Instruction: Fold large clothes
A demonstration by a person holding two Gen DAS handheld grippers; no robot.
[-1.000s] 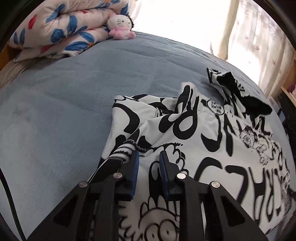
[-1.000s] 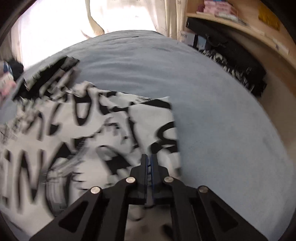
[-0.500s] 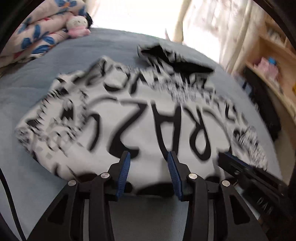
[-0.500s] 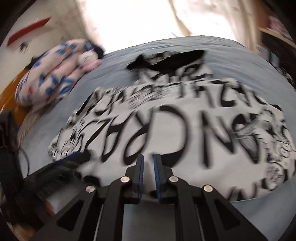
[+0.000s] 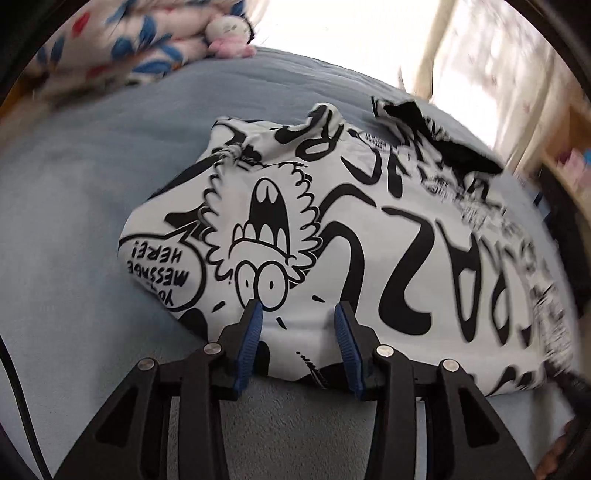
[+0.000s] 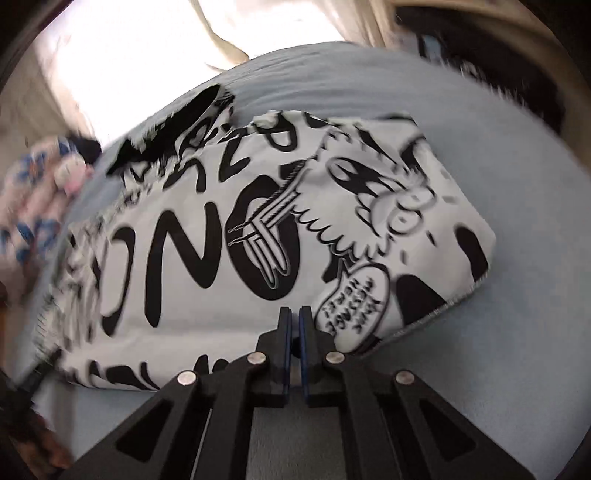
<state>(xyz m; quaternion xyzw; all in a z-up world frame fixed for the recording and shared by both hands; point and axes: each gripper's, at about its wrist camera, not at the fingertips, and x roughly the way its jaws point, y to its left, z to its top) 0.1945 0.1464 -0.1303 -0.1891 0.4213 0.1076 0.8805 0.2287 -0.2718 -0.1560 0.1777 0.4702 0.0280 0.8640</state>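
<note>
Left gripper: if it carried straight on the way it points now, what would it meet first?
Most likely the near edge of the black-and-white printed garment, which lies just past the open left gripper on the blue bedcover. Depth is unclear.

Count on the bed

One garment, one quilt, one plush toy, two grippers.

Each gripper is black plastic with blue pads and silver screws.
</note>
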